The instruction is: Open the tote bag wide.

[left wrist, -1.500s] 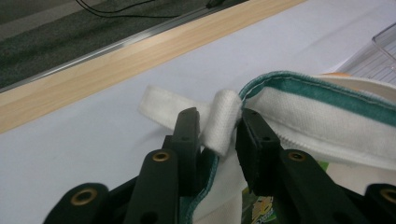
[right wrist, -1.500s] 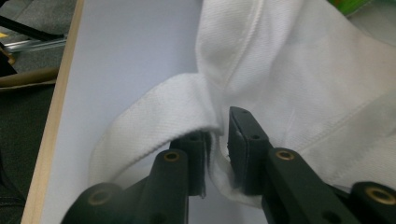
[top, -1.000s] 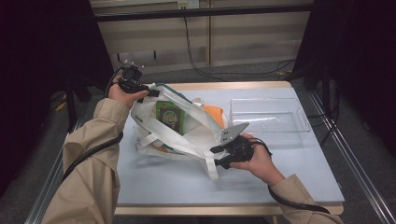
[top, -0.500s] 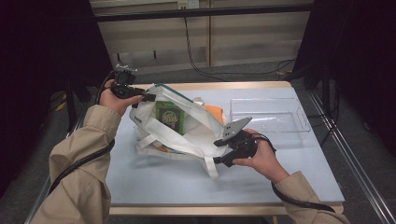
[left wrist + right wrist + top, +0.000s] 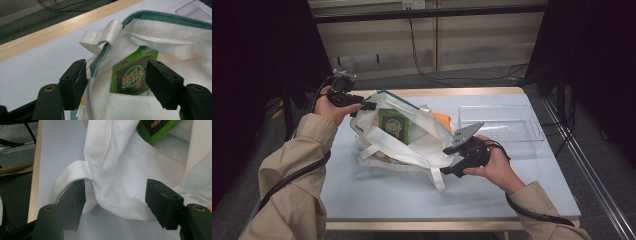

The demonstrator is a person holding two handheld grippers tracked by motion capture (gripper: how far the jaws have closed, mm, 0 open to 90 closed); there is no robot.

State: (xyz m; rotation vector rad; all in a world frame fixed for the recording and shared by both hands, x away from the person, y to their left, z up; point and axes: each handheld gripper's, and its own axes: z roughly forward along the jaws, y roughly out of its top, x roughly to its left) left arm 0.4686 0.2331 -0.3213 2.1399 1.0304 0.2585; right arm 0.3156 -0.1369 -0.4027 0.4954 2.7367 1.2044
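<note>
On the pale surface [image 5: 377, 195] I see the white tote bag [image 5: 412, 145] lying open at the middle; inside it stands a green packet [image 5: 393, 125]; my left gripper [image 5: 362, 104] has just spread its fingers, the green-edged rim between them, unpinched; my right gripper [image 5: 451, 162] likewise, loose around the bag's near edge.

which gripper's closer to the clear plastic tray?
Right. The right gripper sits at the white tote bag's near edge, just left of and in front of the clear tray. The left gripper is at the bag's far-left rim, with the whole bag between it and the tray.
</note>
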